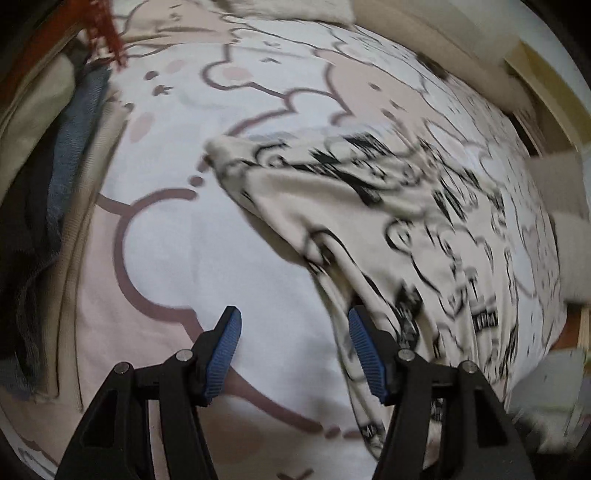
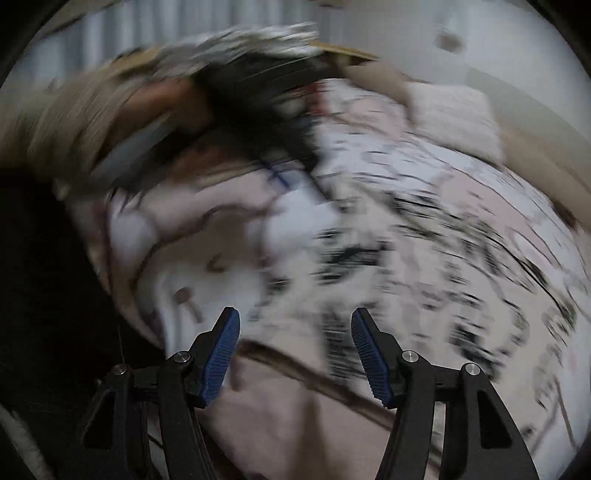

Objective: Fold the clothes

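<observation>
While both tongs stand released, the printed garment [image 1: 388, 229] lies spread on the bedsheet [image 1: 177, 236].
Left wrist view: left gripper [image 1: 293, 350] empty, garment edge beside its right finger, long axis running up-left. Right wrist view: right gripper [image 2: 295, 350] empty, blurred garment [image 2: 388, 266] ahead-right.

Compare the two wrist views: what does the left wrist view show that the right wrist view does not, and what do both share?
Only the left wrist view shows a red fringed cloth at the top left and clear black cartoon drawings on the cream printed garment.

Only the right wrist view, heavily blurred, shows a dark heap of clothes at the far edge of the bed and a pale pillow.

Both show the pink and white bear-print bedsheet with the garment lying on it, and an open, empty hand-held gripper: the left hand-held gripper and the right hand-held gripper.
</observation>
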Demonstrator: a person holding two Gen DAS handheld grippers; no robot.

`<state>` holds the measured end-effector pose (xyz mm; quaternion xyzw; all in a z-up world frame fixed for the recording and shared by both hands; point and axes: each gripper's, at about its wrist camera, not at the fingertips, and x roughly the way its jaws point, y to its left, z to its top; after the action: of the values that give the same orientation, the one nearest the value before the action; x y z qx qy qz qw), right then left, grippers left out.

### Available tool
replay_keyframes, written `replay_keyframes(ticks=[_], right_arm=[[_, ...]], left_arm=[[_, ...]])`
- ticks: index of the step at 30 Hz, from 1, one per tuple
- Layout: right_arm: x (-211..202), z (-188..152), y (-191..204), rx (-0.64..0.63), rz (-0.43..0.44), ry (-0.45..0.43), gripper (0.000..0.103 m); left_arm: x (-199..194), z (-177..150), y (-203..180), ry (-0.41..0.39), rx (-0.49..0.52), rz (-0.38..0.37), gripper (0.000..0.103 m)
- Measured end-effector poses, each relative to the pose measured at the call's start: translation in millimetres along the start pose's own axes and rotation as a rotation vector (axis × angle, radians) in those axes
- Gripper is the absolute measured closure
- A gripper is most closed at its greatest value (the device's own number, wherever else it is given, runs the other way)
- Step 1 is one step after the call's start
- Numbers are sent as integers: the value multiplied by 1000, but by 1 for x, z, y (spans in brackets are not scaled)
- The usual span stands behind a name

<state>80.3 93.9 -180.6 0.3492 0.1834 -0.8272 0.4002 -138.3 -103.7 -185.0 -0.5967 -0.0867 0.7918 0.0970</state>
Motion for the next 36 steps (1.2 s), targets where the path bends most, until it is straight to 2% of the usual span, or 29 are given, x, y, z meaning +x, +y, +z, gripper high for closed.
replay_keyframes(ticks=[2, 3, 4, 8, 10, 14, 15, 16, 17, 18, 22, 25, 28, 30, 32, 34, 36], right_arm=[[5, -1, -5, 43, 38, 14, 41], [7, -1, -9, 72, 58, 21, 47], [9, -2, -13, 101, 78, 28, 62], [15, -3, -30, 216, 157, 56, 79], [19, -4, -38, 274, 196, 70, 91], [26, -5, -55, 390, 275, 98, 93], [21, -7, -65, 441, 325, 85, 93], [17, -8, -71, 473, 359, 70, 93], [12, -9, -76, 497, 386, 55, 93], [8, -10, -79, 509, 412, 39, 93], [8, -15, -76, 500, 451, 42, 93], [24, -24, -70, 500, 458, 85, 93], [52, -34, -63, 485, 411, 174, 93], [55, -35, -59, 491, 392, 158, 93], [54, -34, -54, 472, 370, 153, 93], [52, -33, -52, 474, 360, 151, 92], [48, -27, -50, 478, 382, 150, 87]], left_arm=[[3, 10, 12, -2, -35, -16, 43], [7, 17, 17, -7, -56, -18, 43], [11, 23, 22, -12, -72, -18, 43], [28, 48, 38, -35, -141, -10, 43], [36, 61, 47, -53, -193, -11, 41], [50, 77, 54, -70, -244, -48, 42], [51, 80, 49, -74, -213, -37, 47], [52, 83, 45, -76, -178, -27, 71], [51, 86, 39, -77, -138, -20, 85], [50, 88, 36, -81, -115, -25, 95], [22, 94, 24, -195, -48, -44, 95], [11, 98, 24, -244, -28, -15, 94], [31, 96, 38, -176, -57, 97, 89], [46, 91, 51, -134, -88, 163, 88], [49, 90, 62, -128, -111, 191, 73], [42, 94, 69, -155, -130, 232, 53], [25, 99, 70, -218, -128, 287, 48]])
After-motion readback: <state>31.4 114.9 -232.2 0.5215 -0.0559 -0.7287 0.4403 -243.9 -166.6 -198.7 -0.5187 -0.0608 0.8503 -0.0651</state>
